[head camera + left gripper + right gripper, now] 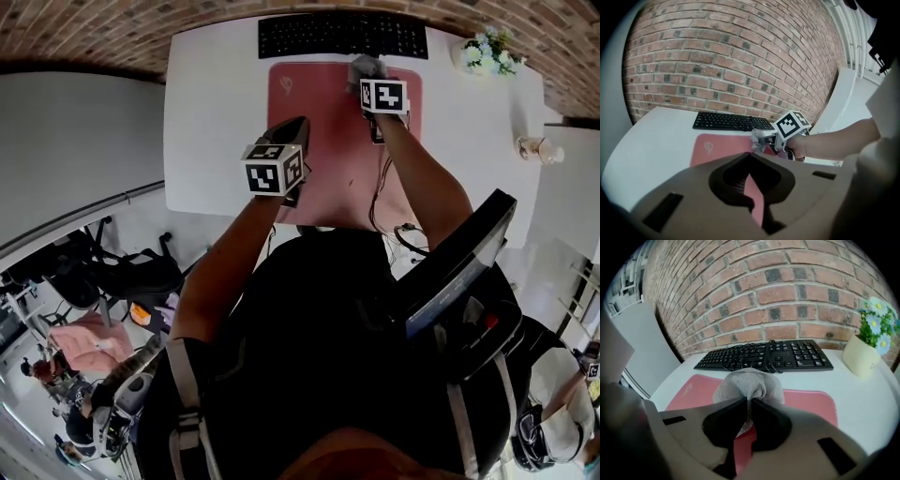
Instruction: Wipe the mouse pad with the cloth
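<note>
right gripper (749,401) clamped on grey cloth (749,380), far right of mouse pad (808,401) | cloth likely soft, light; pinch its bunch | left gripper (749,157) jaws together, empty

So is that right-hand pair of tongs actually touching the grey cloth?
Touching. The right gripper view shows the right tongs closed on the grey cloth: a fold is pinched between them, and the rest bunches beyond the tips.

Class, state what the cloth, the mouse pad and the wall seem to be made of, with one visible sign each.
The cloth: grey textile, probably knitted; fine ribbed texture, soft bunched folds. The mouse pad: pink, matt, likely fabric-faced; flat, no glare. The wall: red-brown brick with paler mortar joints.
</note>
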Motion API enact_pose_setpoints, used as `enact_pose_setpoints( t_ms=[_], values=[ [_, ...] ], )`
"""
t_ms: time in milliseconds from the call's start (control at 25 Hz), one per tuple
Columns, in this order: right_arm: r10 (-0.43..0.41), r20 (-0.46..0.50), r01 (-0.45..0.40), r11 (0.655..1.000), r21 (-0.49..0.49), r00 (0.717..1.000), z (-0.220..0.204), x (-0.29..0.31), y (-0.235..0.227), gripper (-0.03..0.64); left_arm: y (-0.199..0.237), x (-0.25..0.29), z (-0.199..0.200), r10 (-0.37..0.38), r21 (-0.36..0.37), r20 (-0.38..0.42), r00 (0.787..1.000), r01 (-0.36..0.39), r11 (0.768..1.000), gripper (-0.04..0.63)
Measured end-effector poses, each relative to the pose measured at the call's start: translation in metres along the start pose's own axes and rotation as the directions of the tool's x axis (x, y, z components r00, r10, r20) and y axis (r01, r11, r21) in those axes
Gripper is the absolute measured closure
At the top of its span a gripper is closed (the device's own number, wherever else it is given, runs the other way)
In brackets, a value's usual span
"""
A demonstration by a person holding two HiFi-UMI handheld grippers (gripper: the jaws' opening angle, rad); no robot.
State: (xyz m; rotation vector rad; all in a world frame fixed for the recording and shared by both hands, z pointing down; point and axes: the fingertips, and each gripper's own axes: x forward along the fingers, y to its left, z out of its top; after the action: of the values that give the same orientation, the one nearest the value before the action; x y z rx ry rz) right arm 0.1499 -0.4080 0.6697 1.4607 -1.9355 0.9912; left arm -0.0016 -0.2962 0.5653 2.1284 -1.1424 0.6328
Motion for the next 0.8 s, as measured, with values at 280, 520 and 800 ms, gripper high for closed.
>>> enact_pose_setpoints(
  t_ms=[280, 520, 800],
  values=[
    [-0.062, 0.016, 0.061, 0.998, 0.019, 0.998, -0.008, -0.018, -0.043, 0.583, -0.021, 0.012, 0.002, -0.033, 0.031, -0.012, 0.999, 0.033, 0.999, 0.595],
    [-0.091, 0.019, 0.090, 0.995, 0.052, 0.996, -0.015, -0.032, -0.073, 0.583, -0.039, 0.021, 0.004, -0.062, 0.038, -0.018, 0.998, 0.063, 0.997, 0.595],
    [-0.151, 0.034, 0.149, 0.987, 0.060, 0.988, -0.021, -0.054, -0.100, 0.583, -0.056, 0.014, 0.007, -0.090, 0.044, 0.005, 0.996, 0.089, 0.995, 0.597]
  ],
)
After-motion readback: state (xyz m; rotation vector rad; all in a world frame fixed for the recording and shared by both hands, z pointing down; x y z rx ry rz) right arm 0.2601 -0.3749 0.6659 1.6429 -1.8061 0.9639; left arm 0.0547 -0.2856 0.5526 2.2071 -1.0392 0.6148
